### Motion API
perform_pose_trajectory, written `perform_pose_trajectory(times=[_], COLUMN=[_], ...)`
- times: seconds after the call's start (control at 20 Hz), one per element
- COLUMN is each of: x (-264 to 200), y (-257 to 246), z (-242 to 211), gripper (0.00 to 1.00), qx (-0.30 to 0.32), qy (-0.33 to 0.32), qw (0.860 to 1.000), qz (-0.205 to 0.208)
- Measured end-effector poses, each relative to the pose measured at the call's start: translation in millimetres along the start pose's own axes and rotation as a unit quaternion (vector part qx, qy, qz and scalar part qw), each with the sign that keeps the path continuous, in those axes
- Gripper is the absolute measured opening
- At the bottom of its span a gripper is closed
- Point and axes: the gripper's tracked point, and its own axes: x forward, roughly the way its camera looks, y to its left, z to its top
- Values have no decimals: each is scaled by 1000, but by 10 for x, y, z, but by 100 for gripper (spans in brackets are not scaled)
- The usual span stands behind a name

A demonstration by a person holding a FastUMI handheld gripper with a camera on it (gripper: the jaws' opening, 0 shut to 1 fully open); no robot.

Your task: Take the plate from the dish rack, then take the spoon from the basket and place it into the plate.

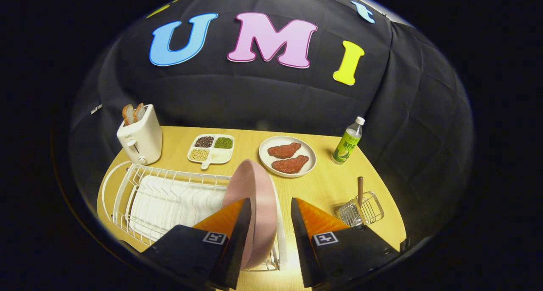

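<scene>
Plate (254, 197) upright in rack (169, 197), claw (271, 206) astride

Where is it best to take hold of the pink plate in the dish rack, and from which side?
Probably at its upper rim, coming from above. The pink plate stands on edge at the right end of the dish rack, so only the thin rim fits between the fingers. The gripper is open, the plate's rim beside its left finger, with a gap to the right one.
</scene>
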Motion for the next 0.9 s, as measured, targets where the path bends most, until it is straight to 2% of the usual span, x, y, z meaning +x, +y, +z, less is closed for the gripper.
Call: perform_pose_trajectory(times=[0.15,0.2,0.25,0.55,0.9], x=[74,100,99,45,-117], y=[66,118,157,130,167], z=[-75,-102,-144,-71,14], gripper=[49,37,34,27,27], qx=[17,25,31,47,26], qy=[22,29,41,34,10], qw=[1000,999,998,998,999], qz=[8,15,21,-7,-37])
